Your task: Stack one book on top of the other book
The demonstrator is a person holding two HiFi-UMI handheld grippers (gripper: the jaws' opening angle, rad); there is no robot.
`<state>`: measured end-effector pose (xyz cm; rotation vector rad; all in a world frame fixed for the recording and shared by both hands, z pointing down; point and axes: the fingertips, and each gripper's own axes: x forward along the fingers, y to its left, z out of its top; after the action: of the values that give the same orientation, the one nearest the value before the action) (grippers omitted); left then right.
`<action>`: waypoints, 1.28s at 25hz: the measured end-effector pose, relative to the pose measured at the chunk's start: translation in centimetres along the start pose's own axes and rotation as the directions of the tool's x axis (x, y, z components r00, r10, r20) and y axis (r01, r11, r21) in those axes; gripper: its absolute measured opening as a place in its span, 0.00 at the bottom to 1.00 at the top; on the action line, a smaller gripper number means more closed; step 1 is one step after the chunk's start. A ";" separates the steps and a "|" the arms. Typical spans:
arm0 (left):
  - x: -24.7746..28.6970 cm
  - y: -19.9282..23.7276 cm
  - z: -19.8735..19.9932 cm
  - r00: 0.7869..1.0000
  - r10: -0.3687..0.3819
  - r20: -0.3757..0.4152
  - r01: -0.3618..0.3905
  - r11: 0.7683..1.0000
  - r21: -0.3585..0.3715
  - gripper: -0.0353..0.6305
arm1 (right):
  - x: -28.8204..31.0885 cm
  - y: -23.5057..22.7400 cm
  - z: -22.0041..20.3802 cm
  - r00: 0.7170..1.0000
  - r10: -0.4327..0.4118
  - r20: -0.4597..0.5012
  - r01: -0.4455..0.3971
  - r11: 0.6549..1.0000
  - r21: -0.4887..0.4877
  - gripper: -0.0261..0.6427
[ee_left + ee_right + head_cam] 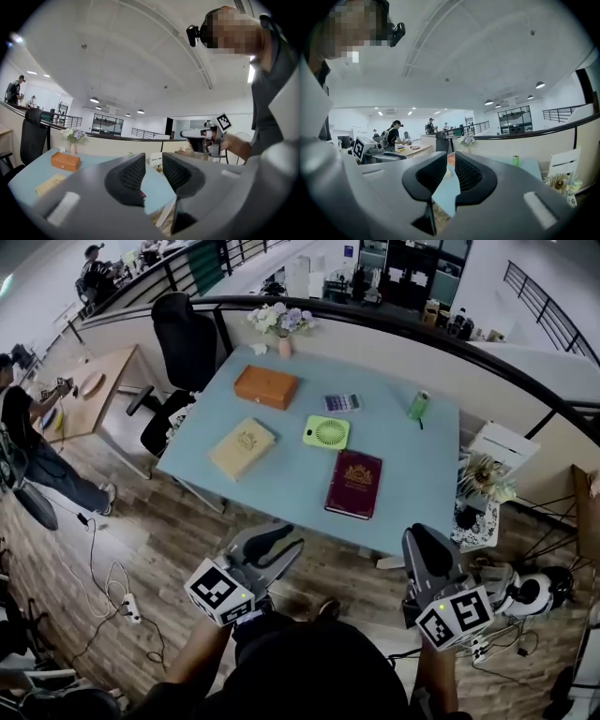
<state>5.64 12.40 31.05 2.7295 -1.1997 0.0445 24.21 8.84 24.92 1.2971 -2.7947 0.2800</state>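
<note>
A tan book (242, 448) lies at the left of the light-blue table (281, 486). A maroon book (354, 484) with a gold emblem lies near the front edge, right of centre. The two books are well apart. My left gripper (278, 540) and right gripper (424, 542) hover over the wooden floor just short of the table's front edge, both level and pointing at the table. The jaws of each stand close together with nothing between them. In the left gripper view the left gripper (153, 160) faces the tan book (49, 183). In the right gripper view the right gripper (451, 160) faces the tabletop.
On the table are an orange box (266, 386), a green fan (326, 432), a calculator (341, 402), a green can (418, 405) and a flower vase (283, 326). A black office chair (187, 343) stands at the back left. A white stand (502, 448) is at the right, and cables lie on the floor.
</note>
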 end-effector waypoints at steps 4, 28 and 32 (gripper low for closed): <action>0.4 -0.5 -0.3 0.999 0.037 -0.010 -0.037 0.999 0.016 0.31 | -0.3 -1.1 -0.2 0.999 0.033 0.002 -0.033 0.999 0.004 0.09; 7.2 4.6 0.5 0.984 -0.175 -0.030 0.175 0.985 -0.005 0.31 | 2.7 -3.8 0.1 0.987 -0.163 -0.001 0.163 0.986 0.032 0.09; 8.1 6.8 0.8 0.974 -0.223 -0.031 0.223 0.975 -0.009 0.31 | 4.6 -3.4 0.5 0.979 -0.206 0.004 0.206 0.978 0.028 0.09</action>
<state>6.12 1.81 31.91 2.8287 -0.8766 0.0581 23.87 3.10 25.46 1.5809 -2.6408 0.3044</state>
